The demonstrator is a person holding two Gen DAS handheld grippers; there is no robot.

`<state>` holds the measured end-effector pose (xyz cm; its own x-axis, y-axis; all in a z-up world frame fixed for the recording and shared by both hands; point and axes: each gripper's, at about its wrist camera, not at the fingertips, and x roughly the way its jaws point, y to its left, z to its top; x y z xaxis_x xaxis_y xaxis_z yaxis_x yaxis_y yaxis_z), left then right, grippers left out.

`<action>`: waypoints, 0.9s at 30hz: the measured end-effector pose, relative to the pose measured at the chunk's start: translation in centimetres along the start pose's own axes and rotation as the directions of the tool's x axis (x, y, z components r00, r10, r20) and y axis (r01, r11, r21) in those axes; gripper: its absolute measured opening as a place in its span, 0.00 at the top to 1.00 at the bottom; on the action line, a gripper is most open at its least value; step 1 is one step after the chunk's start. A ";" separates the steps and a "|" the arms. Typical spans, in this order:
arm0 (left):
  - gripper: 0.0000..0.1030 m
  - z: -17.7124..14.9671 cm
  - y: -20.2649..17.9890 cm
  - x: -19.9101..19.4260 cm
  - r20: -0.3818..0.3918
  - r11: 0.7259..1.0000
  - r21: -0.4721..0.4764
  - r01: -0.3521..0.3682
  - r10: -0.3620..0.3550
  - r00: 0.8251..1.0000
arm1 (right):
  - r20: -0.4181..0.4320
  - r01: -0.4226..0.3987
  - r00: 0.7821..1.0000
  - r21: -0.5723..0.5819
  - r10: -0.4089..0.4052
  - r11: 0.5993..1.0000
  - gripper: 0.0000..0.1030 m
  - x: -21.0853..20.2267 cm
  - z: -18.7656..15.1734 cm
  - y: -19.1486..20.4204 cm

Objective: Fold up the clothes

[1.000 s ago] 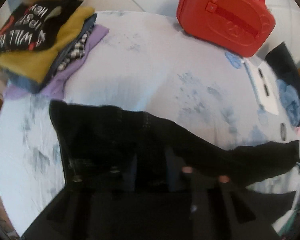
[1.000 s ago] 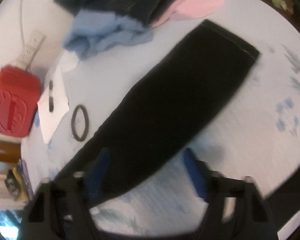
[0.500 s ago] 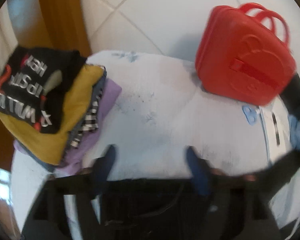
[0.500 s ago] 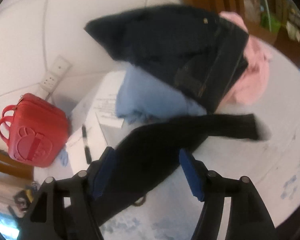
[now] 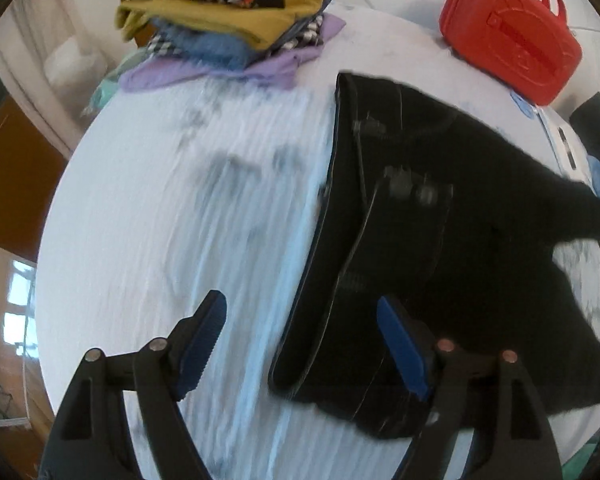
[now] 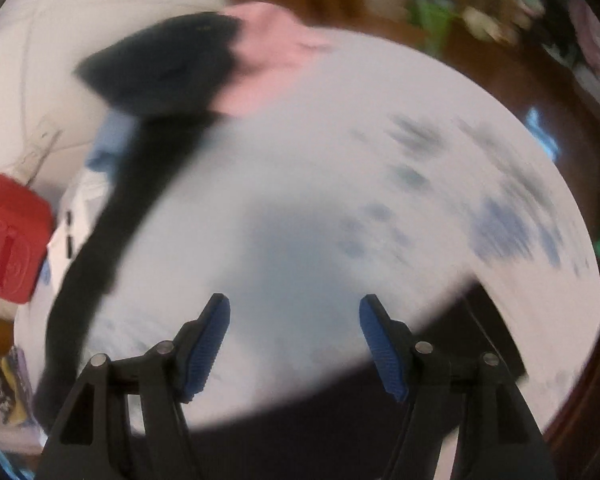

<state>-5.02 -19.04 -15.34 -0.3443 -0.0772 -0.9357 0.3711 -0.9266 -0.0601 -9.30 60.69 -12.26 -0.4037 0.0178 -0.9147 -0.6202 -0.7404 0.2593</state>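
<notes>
Left hand-held gripper (image 5: pixel 300 344) spread, empty | right hand-held gripper (image 6: pixel 296 344) spread, empty | trousers (image 5: pixel 440 240) seemingly half-folded | next: regrasp edge

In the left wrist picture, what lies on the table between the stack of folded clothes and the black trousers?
Nothing: in the left wrist view only bare, pale blue-patterned tablecloth lies between the stack of folded clothes and the black trousers.

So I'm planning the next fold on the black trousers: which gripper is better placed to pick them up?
Left. The left gripper hangs open over the black trousers; the right gripper is open above bare cloth.
</notes>
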 end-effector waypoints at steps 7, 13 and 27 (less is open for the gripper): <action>0.24 -2.7 -2.6 2.3 -0.016 0.996 0.075 -0.046 0.048 0.999 | 0.010 0.023 1.000 0.087 -0.024 0.996 0.33 -2.7 -3.6 -6.8; 0.21 -3.6 -2.2 3.0 0.006 0.999 0.009 -0.033 0.033 0.999 | 0.014 0.090 0.996 0.109 -0.092 0.990 0.19 -3.5 -4.8 -11.1; 0.78 -4.2 -1.6 -4.4 0.123 0.992 -0.127 -0.004 0.019 0.992 | 0.014 0.220 0.975 -0.053 -0.220 0.974 0.81 0.3 -4.8 -7.9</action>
<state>-0.45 -15.65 -12.63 -0.4406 -0.1399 -0.8867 0.4793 -0.8719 -0.1006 -1.29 63.27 -16.07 -0.2671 0.1899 -0.9448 -0.6570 -0.7531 0.0344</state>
